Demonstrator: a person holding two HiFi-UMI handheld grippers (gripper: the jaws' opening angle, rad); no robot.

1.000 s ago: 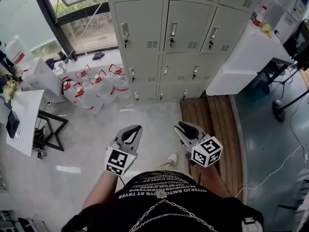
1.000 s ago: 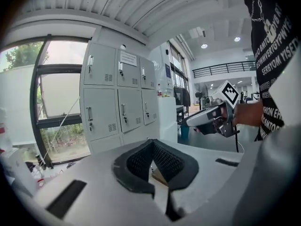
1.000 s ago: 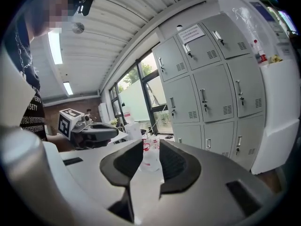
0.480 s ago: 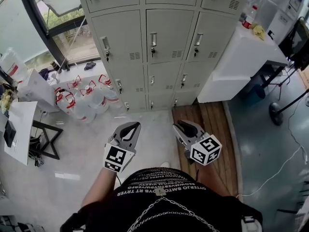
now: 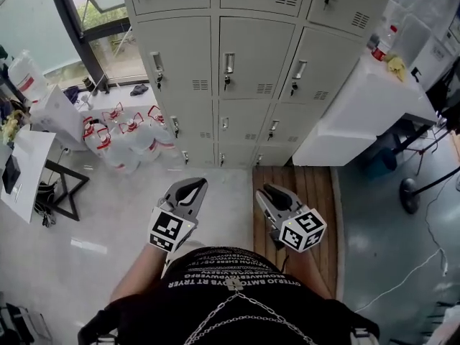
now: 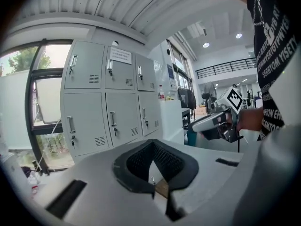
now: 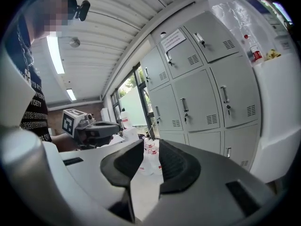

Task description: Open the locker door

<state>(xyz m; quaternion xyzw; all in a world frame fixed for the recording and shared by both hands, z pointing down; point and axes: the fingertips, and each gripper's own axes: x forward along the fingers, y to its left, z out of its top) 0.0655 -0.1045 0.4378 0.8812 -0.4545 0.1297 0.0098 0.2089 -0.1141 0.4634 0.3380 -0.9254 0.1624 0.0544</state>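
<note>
We can read little here. The black shirt [image 6: 275,41] carries white block lettering, cut off in the left gripper view and upside down in the head view, and we can make out no whole word. A white notice [image 6: 120,55] on an upper locker door [image 6: 123,76] bears print too small to read. The left cube [image 5: 171,230] and right cube [image 5: 303,230] show only black-and-white square codes.

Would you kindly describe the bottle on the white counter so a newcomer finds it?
Find the grey lockers; a white counter stands at their right. At its far end is the bottle: upright and red-capped, unlike the yellow object beside it.
</note>
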